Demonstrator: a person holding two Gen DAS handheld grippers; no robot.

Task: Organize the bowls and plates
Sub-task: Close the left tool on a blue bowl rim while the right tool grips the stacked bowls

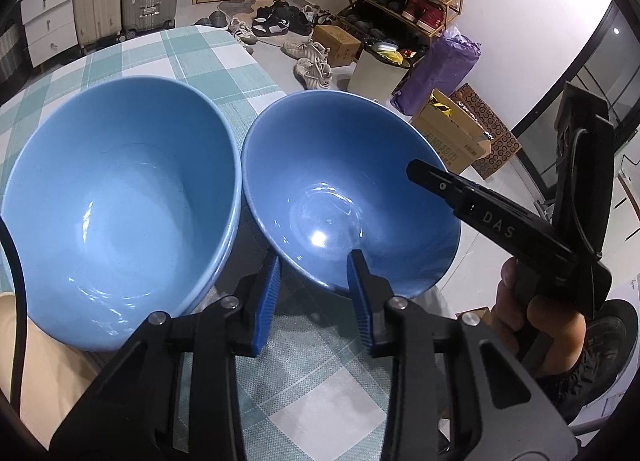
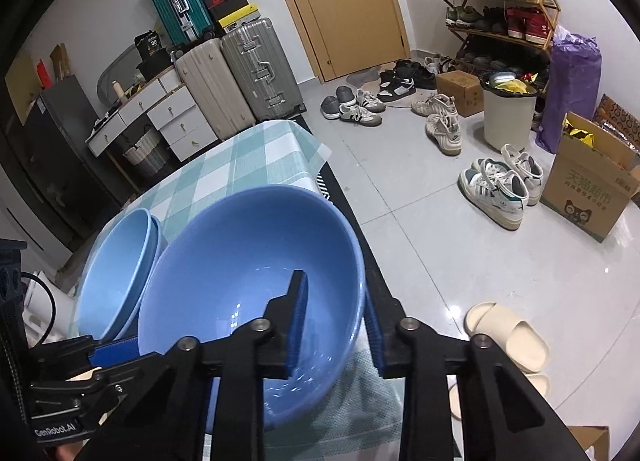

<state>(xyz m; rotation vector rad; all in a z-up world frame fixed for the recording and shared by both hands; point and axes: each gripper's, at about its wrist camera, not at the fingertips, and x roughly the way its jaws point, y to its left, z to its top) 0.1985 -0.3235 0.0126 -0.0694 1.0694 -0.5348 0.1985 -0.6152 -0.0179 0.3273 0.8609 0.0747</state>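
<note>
On checked tablecloth (image 1: 208, 61) | left gripper (image 1: 316, 301) jaws straddle darker bowl (image 1: 340, 189) rim | right gripper (image 2: 338, 325) likewise

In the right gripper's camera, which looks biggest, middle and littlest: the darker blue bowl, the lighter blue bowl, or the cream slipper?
1. Darker blue bowl: looks biggest, though it is nearest the camera.
2. Lighter blue bowl: partly hidden behind it, so its true size against the darker one is unsure.
3. Cream slipper: looks littlest.

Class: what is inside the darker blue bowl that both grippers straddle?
The darker blue bowl holds no food, only one pad from each gripper. Its underside is hidden.
</note>
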